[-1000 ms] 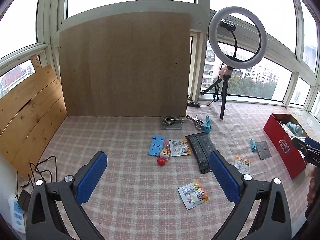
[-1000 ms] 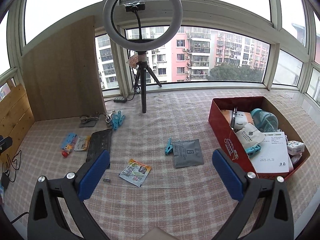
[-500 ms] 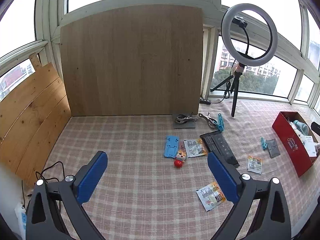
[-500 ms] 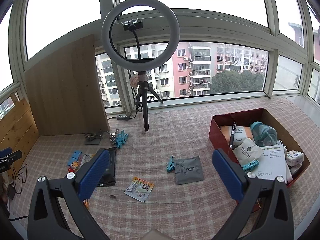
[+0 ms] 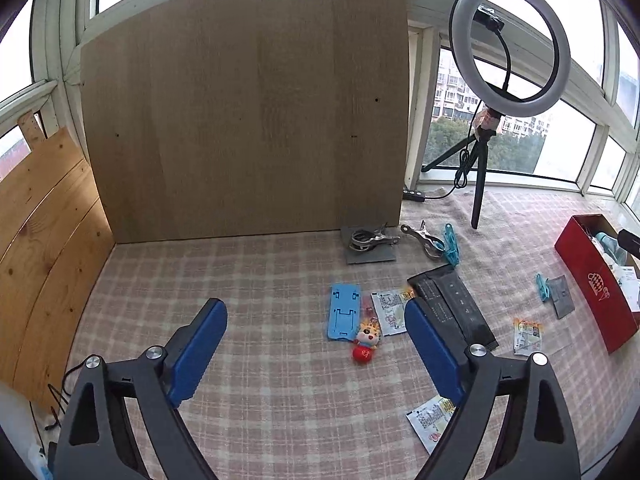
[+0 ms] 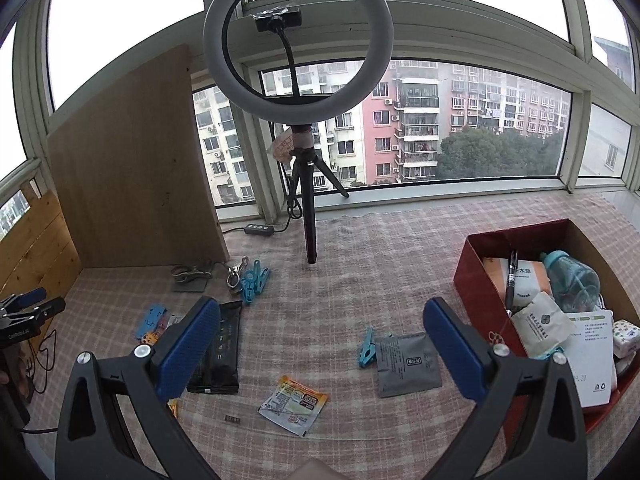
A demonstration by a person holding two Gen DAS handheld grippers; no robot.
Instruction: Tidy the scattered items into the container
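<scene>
Over the checked cloth [image 5: 256, 420] the left gripper [image 5: 316, 344] hangs with jaws closing on nothing, the right gripper [image 6: 320, 344] wide and empty, scattered packets [image 6: 294, 402] mid-cloth beyond, and the red box [image 6: 478, 280] along the cloth's right edge.

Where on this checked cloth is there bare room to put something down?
Free: the wide stretch between the wooden board and the blue phone stand. Crowded: from that stand across the black pouch to the red box, itself nearly full.

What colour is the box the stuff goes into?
Red outside, brown inside: the box shows best in the right wrist view.
</scene>
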